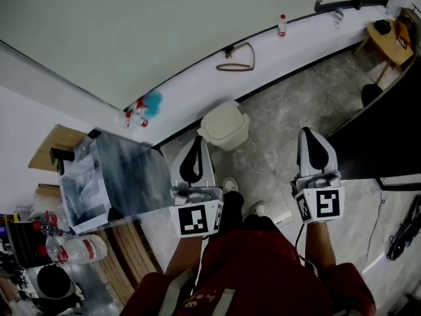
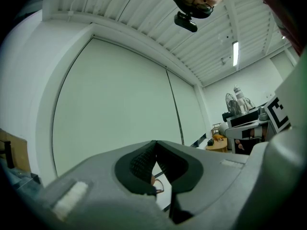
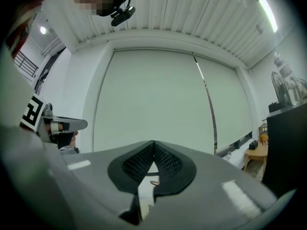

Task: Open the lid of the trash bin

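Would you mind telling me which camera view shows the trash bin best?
The head view: the trash bin stands whole on the floor by the wall, lid down. Neither gripper view shows it; they show wall and ceiling.

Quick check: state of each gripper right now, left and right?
Left gripper: closed, holding nothing.
Right gripper: closed, holding nothing.
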Motion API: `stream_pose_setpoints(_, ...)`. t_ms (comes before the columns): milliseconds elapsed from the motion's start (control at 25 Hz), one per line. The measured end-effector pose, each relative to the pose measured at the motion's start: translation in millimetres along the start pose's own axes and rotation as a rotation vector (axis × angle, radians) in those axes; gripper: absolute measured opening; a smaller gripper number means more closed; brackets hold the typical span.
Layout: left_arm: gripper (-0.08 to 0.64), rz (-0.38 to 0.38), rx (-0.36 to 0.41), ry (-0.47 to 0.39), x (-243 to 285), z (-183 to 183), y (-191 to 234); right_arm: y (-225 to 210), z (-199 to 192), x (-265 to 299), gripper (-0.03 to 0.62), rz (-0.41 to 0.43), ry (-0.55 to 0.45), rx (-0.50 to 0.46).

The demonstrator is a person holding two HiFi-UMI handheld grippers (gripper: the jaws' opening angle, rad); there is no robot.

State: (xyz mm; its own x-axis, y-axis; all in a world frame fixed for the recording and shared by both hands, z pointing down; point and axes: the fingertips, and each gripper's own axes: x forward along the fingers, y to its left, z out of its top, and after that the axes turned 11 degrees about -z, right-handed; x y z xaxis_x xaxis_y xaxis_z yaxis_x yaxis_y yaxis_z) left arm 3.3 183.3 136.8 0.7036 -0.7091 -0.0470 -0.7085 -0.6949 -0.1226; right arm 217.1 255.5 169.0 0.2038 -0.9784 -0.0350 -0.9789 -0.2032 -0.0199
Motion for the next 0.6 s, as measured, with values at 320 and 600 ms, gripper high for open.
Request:
stream_pose_setpoints(320, 0.005, 0.008, -0.04, 0.004, 30, -28, 30, 6, -12, 40, 0.0, -0.008, 0.005, -0.015)
stream_pose_setpoints(600, 0.005, 0.008, -0.04, 0.015, 71, -40, 74, 32, -15, 105, 0.0, 0.033, 0.023, -0.044)
